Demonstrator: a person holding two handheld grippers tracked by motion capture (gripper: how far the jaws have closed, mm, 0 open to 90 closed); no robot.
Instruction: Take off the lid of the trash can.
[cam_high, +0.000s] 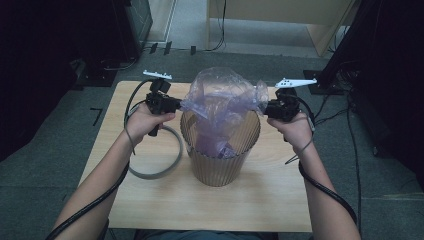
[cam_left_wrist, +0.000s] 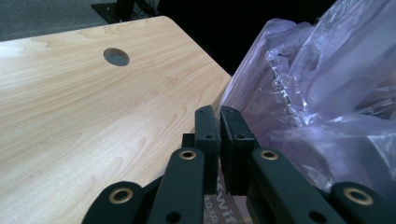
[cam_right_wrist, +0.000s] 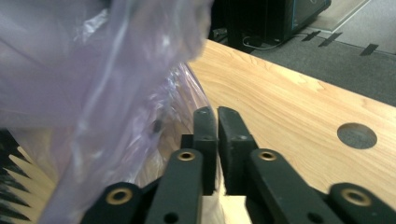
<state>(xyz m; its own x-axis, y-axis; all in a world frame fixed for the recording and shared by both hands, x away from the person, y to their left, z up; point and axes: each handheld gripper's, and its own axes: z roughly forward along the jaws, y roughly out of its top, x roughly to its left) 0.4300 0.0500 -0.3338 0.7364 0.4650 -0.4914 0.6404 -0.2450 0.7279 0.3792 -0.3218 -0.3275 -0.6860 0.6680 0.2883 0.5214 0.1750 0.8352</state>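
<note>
In the high view the film hides the tips of both grippers. The left gripper (cam_high: 172, 104) and the right gripper (cam_high: 272, 107) each have their jaws almost together, and whether they pinch the film cannot be told. Between them billows a translucent purple plastic bag (cam_high: 220, 100), its lower part inside a ribbed tan waste bin (cam_high: 220, 160) on the pale wooden counter (cam_high: 150, 200).

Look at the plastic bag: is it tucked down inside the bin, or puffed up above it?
Puffed up. The purple plastic bag balloons above the ribbed bin's rim; only its lower part hangs inside, and its edges aren't folded over the rim.
</note>
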